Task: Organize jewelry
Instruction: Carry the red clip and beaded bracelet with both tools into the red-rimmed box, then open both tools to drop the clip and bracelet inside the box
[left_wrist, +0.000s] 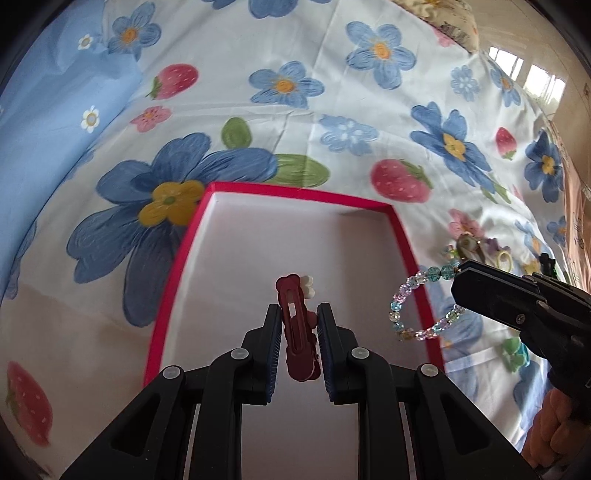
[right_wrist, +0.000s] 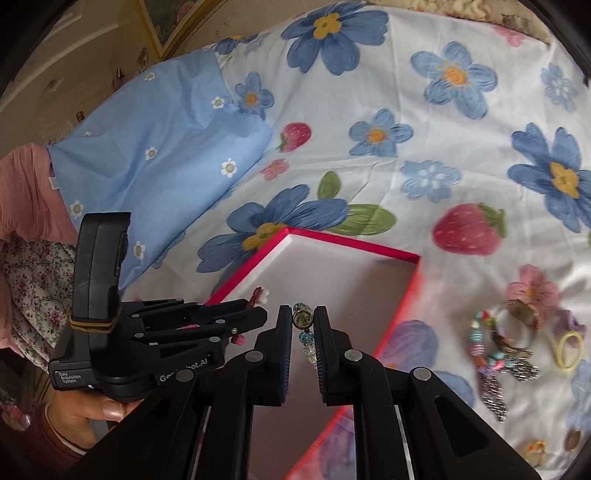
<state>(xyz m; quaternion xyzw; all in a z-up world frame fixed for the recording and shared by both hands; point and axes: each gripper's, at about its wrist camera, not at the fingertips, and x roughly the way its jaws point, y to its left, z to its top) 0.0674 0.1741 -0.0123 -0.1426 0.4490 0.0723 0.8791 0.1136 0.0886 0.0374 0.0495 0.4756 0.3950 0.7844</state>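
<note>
My left gripper (left_wrist: 298, 314) is shut on a dark red hair clip (left_wrist: 297, 332) with a small white flower, held over the white inside of a red-rimmed box (left_wrist: 295, 194). My right gripper (right_wrist: 302, 314) is shut on a clear, blue and pink beaded bracelet (right_wrist: 306, 332), held above the box's (right_wrist: 413, 295) right wall. In the left wrist view the bracelet (left_wrist: 413, 317) hangs as a loop from the right gripper (left_wrist: 460, 280) over the box's right rim. In the right wrist view the left gripper (right_wrist: 255, 301) and the clip tip (right_wrist: 260, 294) show at left.
The box lies on a flowered bed sheet (left_wrist: 332, 92) with a blue pillow (right_wrist: 155, 140) at left. More jewelry lies on the sheet right of the box: a beaded bracelet and silver pieces (right_wrist: 495, 365), a yellow ring (right_wrist: 570, 349), a brown ring (right_wrist: 522, 314).
</note>
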